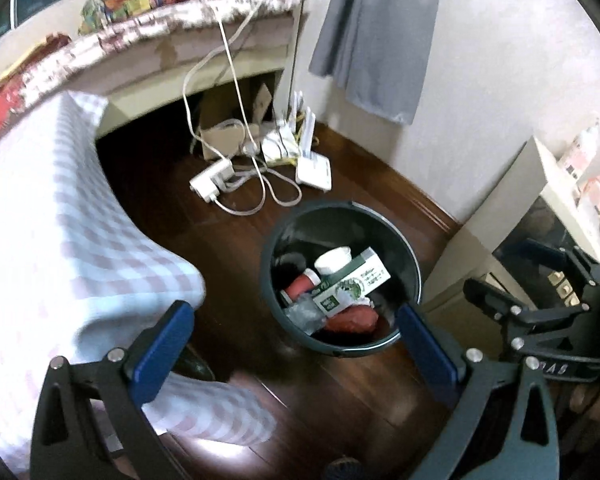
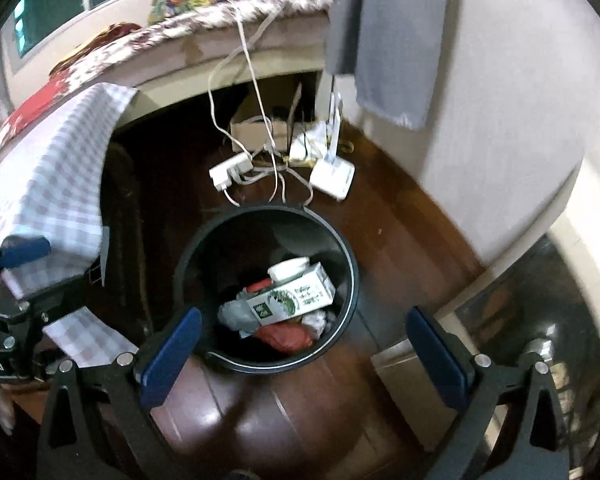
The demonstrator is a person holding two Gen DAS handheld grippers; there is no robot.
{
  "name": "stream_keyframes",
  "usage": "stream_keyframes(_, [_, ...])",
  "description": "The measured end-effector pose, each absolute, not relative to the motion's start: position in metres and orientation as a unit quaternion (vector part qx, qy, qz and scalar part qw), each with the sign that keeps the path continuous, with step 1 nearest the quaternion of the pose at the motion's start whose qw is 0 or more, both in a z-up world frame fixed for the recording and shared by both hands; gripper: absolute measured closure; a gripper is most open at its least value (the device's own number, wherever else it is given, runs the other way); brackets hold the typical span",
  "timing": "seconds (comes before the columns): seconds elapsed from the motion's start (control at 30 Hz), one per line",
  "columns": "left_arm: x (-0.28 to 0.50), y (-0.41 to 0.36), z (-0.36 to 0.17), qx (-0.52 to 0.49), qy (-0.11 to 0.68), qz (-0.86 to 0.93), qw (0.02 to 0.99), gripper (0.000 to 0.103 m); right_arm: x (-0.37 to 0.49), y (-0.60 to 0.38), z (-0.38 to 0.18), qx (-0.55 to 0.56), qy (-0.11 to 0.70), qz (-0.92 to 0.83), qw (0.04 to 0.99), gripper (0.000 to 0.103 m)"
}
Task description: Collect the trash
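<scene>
1. Hovering low in frame, left gripper (image 1: 296, 344) and right gripper (image 2: 302, 354) both spread wide, nothing between the blue pads.
2. Centre frame: round dark plastic trash bin (image 2: 350, 280) on the wooden floor, holding a green-and-white carton (image 2: 296, 298), white cup (image 2: 288, 269), red crumpled wrapper (image 2: 286, 338).
3. Beyond, upper centre: white power strip (image 1: 214, 178) with cables.

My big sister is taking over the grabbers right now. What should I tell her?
Left hand-held gripper: open, holding nothing, above the floor beside the trash bin.
Right hand-held gripper: open, empty, hovering over the bin's near rim.
In the bin: a green-and-white carton lying on top, a white cup, a red wrapper and clear plastic.
Done: that trash is binned.
Left: no loose trash shows on the visible floor; look elsewhere for more.
</scene>
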State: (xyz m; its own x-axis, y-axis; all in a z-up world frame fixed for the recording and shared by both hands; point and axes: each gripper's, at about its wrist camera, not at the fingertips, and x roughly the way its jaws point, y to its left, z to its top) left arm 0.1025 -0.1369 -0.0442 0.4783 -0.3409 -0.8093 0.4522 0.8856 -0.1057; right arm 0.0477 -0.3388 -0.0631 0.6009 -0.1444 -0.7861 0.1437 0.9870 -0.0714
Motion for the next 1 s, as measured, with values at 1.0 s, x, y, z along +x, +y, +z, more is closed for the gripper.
stream_keyframes(1.0, [0.012, -0.060, 0.055, 0.022, 0.327, -0.133, 0.935, 0.000, -0.043, -0.263, 0.051, -0.027, 0.343, -0.010, 0.939, 0.000])
